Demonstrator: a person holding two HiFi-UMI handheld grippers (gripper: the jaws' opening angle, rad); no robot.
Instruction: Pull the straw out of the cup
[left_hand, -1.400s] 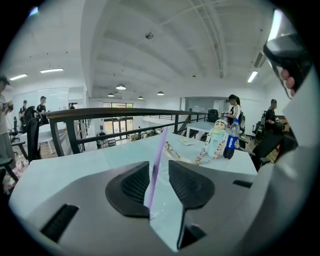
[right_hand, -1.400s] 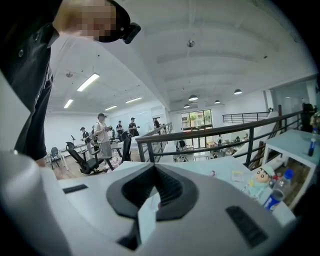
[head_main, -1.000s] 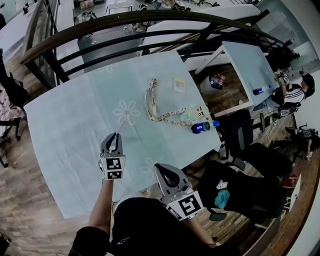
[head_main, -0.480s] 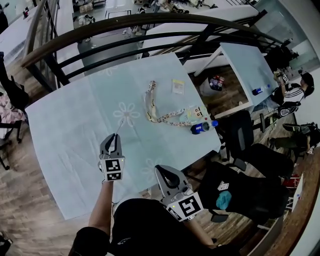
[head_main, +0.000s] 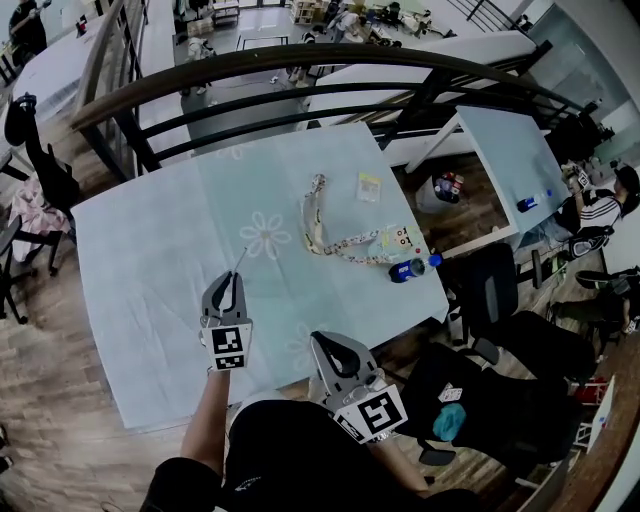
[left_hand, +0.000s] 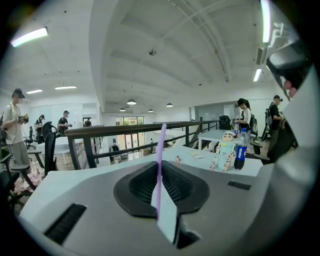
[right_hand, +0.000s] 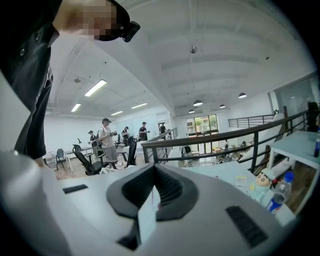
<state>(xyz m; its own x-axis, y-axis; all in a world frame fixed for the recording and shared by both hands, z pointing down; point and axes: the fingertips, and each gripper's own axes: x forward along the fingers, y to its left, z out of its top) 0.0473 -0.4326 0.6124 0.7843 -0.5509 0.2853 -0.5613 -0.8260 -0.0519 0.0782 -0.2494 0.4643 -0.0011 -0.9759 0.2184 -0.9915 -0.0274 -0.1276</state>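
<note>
My left gripper is shut on a thin purple straw, which sticks up and forward from its jaws above the pale blue table. In the left gripper view the straw stands upright between the closed pads of the left gripper. The cup, a pale cartoon-figure bottle, lies far off to the right near the table's right edge; it is also in the left gripper view and the right gripper view. My right gripper hangs shut with nothing in it at the table's near edge, as its own view shows.
A blue-labelled bottle lies beside the cup, with a patterned lanyard and a small card further back. A dark railing runs behind the table. Office chairs stand to the right, and people stand in the distance.
My left gripper has risen a little with the straw held in it. The right gripper has stayed where it was.
</note>
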